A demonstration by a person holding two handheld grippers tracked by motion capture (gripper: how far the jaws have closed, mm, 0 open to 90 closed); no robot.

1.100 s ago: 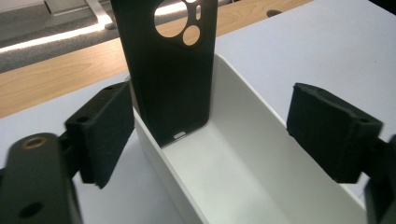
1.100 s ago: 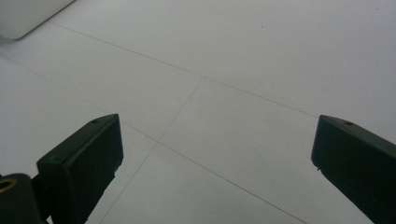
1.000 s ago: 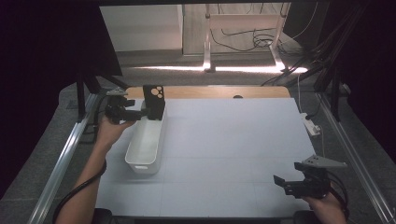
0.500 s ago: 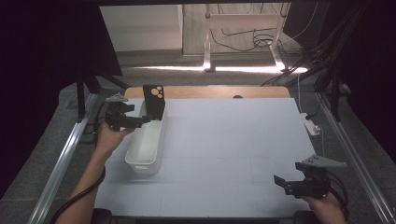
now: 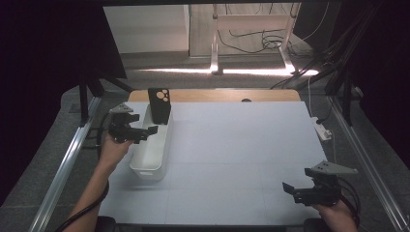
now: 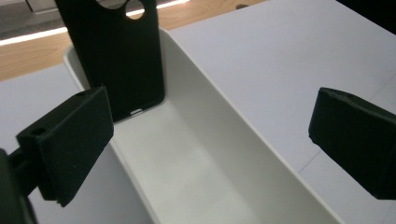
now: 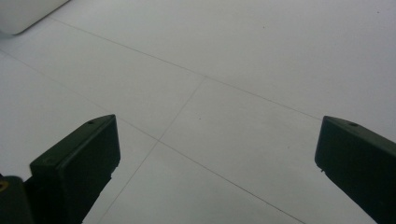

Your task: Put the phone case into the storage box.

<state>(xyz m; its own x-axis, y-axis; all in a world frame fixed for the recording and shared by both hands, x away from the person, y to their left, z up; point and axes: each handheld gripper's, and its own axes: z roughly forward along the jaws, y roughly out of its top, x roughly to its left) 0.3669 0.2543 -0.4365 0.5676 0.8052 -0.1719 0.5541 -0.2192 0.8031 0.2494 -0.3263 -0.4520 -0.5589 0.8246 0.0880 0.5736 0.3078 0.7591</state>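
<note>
The greatest risk is judged to be a toppling of the flat black phone case with round camera cut-outs (image 5: pixel 159 105), which is propped upright on its short edge against the far end wall of the long white plastic bin (image 5: pixel 150 150), in the upper left of the high view. A brush from a jaw of the left gripper (image 5: pixel 151 130), held just left of and below the case, could knock it flat into the bin or over the rim. The light bin could also be shoved across the white table sheet (image 5: pixel 241 154) if its wall were caught.

The left gripper's jaws have just been opening and are spread wide, with nothing between them; in the left gripper view the case (image 6: pixel 114 56) is seen beyond them, apart from both. The right gripper (image 5: pixel 291 190), at the lower right, is likewise spread wide over bare sheet.

The case looks matte, thin and rigid, its bottom edge resting on the bin floor.
</note>
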